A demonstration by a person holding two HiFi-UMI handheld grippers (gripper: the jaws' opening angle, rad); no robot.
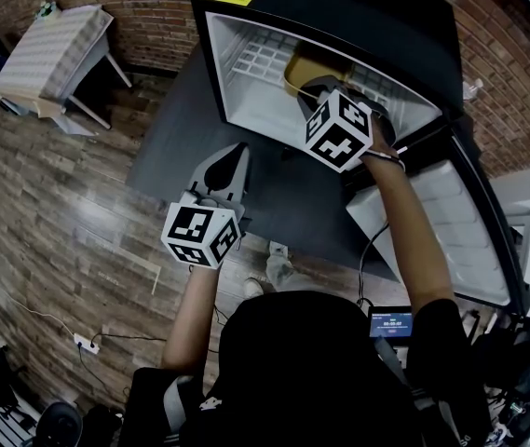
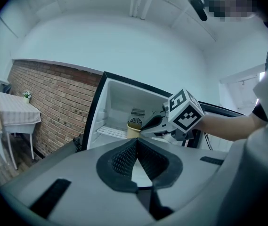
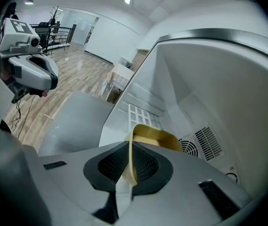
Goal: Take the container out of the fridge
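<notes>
Right gripper (image 3: 129, 147) is pinched on the wall of the yellow container (image 3: 158, 138) inside the open fridge (image 1: 246, 110); its contents can't be seen. Left gripper (image 2: 136, 144) has its jaws together and empty.

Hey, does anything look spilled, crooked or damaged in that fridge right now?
Nothing stands out. The yellow container sits inside the open fridge with no spill or damage showing, and the right claw is pinched on its near wall, as you would expect for lifting it out.
</notes>
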